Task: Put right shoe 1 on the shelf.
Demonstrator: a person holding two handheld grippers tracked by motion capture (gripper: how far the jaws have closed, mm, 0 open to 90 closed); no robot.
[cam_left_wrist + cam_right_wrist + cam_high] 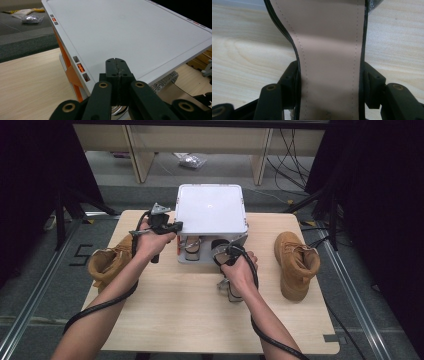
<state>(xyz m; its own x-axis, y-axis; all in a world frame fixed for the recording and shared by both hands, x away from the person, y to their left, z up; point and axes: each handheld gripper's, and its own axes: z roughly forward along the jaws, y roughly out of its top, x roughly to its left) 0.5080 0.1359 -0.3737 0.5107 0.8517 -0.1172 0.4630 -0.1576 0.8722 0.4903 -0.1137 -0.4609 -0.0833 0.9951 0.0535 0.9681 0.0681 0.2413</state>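
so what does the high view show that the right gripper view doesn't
High view: the white box with its lid lifted at the front, a tan boot at the table's left edge, another at its right, and the left claw at the lid's corner.
Right gripper view: close detail of the shoe, a pink-beige insole with stitched lines and black edging, clamped across its width.
Both: the wooden table and the right claw.

Even overhead light puts a glare spot on the white lid [211, 205]; close jaws blur, surroundings stay dark.
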